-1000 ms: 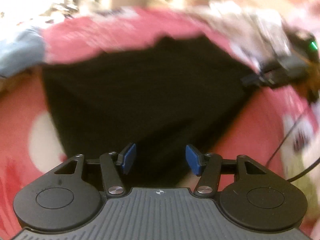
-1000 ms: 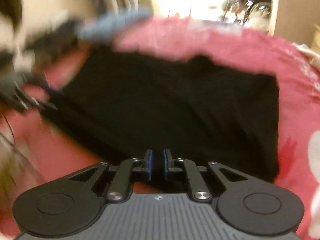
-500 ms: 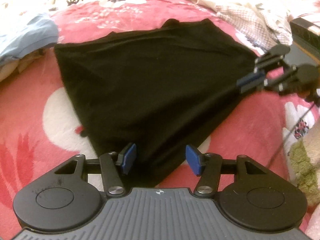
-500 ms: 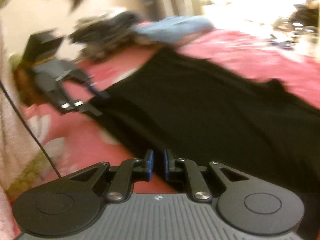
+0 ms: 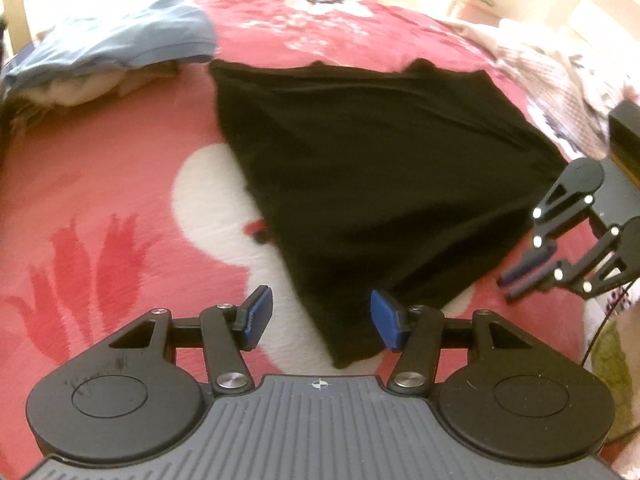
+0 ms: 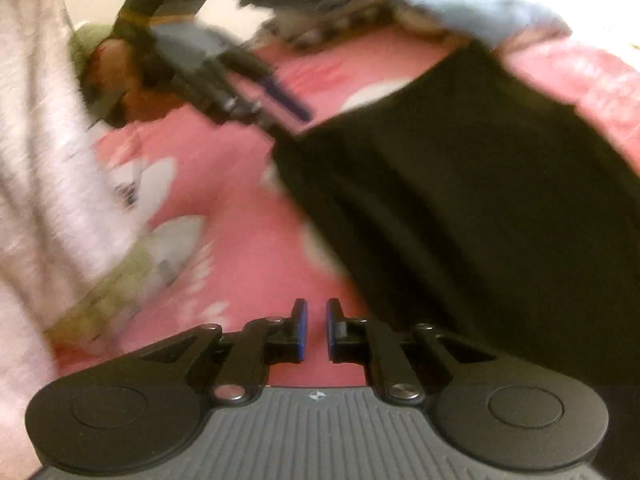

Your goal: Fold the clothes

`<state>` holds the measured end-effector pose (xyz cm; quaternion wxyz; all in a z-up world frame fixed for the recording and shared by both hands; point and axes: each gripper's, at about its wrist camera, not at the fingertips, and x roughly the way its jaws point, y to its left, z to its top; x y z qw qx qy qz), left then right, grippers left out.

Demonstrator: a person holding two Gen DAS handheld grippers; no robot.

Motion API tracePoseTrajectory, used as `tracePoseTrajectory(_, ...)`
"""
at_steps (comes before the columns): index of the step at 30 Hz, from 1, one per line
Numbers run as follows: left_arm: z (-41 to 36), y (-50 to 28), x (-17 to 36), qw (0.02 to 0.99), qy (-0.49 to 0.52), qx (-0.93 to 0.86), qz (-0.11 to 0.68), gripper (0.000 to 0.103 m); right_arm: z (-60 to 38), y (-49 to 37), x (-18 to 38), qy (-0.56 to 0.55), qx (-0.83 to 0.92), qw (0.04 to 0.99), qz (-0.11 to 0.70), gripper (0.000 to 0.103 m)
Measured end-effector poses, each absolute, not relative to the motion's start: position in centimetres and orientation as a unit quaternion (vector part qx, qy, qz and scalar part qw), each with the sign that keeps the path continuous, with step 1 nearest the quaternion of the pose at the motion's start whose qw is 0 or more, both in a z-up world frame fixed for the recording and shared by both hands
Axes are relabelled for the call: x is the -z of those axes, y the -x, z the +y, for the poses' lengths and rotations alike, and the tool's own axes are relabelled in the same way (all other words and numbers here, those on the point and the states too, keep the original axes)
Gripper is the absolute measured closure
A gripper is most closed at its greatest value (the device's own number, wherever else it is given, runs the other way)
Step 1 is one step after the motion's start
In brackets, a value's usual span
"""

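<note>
Left wrist view: the left gripper [image 5: 322, 322] is held with blue-padded fingers [image 5: 258, 316] spread apart, nothing grasped, the near corner of the black fabric garment [image 5: 380, 184] lying between and just beyond them, probably lined up for a pinch. The garment is spread flat on the pink floral bed blanket [image 5: 100, 208]. At the garment's right edge, the right gripper [image 5: 524, 278] is seen nearly closed yet empty; a blue folded cloth [image 5: 116, 40] lies far left.
</note>
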<state>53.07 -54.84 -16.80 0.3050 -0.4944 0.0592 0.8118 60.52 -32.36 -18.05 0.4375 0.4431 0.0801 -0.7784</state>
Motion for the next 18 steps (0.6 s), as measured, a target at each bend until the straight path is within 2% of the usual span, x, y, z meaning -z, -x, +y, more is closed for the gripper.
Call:
tracePoseTrajectory(4, -55.4, -52.2, 17.0, 0.282, 0.493, -0.822, 0.04, 0.047, -32.7, -59.9, 19.7, -0.447, 0.792, 0.411, 0.06, 0.093)
tracePoseTrajectory(9, -56.5, -51.5, 16.8, 0.262, 0.487, -0.833, 0.033, 0.047, -35.4, -62.7, 18.7, -0.429, 0.748, 0.492, 0.118, 0.093)
tracePoseTrajectory(15, -55.7, -50.2, 17.0, 0.258, 0.473, -0.842, 0.022, 0.046, -36.1, -60.2, 18.8, -0.368, 0.821, 0.416, 0.131, 0.093)
tracePoseTrajectory(18, -54.7, -49.6, 17.8, 0.258, 0.471, -0.843, 0.039, 0.046, -38.6, -63.2, 19.2, -0.357, 0.775, 0.494, 0.17, 0.093)
